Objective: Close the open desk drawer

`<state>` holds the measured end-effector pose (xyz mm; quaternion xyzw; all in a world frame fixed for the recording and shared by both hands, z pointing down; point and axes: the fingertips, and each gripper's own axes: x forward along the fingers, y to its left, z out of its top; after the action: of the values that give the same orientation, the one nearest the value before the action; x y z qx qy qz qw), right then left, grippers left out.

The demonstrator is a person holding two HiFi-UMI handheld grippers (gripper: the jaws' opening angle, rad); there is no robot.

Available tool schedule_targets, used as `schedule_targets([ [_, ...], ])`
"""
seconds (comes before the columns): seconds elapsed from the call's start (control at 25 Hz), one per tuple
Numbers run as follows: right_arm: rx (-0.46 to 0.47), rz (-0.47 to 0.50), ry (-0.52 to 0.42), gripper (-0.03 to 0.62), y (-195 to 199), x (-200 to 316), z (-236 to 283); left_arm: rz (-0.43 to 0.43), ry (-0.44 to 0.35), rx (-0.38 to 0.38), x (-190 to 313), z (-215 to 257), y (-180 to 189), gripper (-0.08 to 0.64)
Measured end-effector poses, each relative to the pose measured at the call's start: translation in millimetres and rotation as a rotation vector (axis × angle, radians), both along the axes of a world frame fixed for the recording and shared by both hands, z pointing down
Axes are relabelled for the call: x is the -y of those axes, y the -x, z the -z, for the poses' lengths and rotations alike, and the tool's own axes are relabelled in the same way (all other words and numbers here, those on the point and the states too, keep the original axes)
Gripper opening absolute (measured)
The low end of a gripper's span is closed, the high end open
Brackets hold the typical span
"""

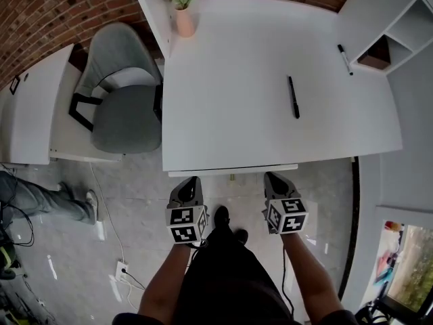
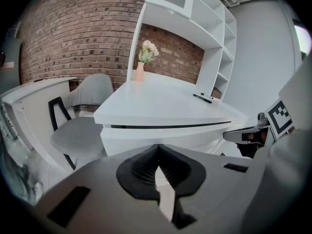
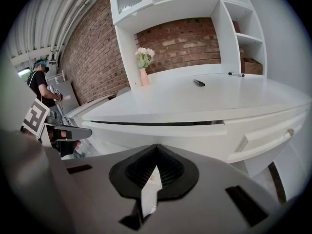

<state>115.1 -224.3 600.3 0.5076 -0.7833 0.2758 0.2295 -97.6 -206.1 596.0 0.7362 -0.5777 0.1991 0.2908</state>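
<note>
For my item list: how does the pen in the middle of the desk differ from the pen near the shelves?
The middle pen is all black; the pen near the shelves looks pale with a dark cap. The middle pen lies in the open, the other close beside the shelf unit. Both lie flat on the white desk.

A grey chair [image 1: 125,107] stands left of a pink flower vase [image 1: 184,20] and a black pen [image 1: 293,97].

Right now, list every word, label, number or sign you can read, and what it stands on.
No readable text anywhere.
Cubes on the left gripper and right gripper: square marker patterns only, no letters.
Black pen and marker pen: print, if any, too small to read.
</note>
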Motion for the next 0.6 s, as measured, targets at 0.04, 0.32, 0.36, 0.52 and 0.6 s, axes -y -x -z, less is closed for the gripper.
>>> schedule_targets([
  [0.04, 0.002, -0.001, -0.002, 0.005, 0.2, 2.6, 0.1, 0.005, -0.001, 0.0, 2.6, -0.1, 0.3, 0.009],
  [0.32, 0.006, -0.013, -0.015, 0.005, 1.2, 18.7, -0.5, 0.022, -0.015, 0.005, 18.9, -0.6, 1.7, 0.009],
  [0.36, 0.006, -0.01, -0.017, 0.005, 1.5, 19.9, -0.4, 0.024, -0.019, 0.008, 20.1, -0.6, 1.9, 0.009],
  [0.52, 0.003, 0.0, -0.025, 0.005, 2.3, 20.5, -0.8, 0.025, -0.04, 0.031, 21.0, -0.5, 2.2, 0.009],
  [0.6, 0.002, 0.002, -0.026, 0.005, 2.0, 20.2, -1.0, 0.026, -0.042, 0.031, 20.8, -0.8, 1.9, 0.009],
])
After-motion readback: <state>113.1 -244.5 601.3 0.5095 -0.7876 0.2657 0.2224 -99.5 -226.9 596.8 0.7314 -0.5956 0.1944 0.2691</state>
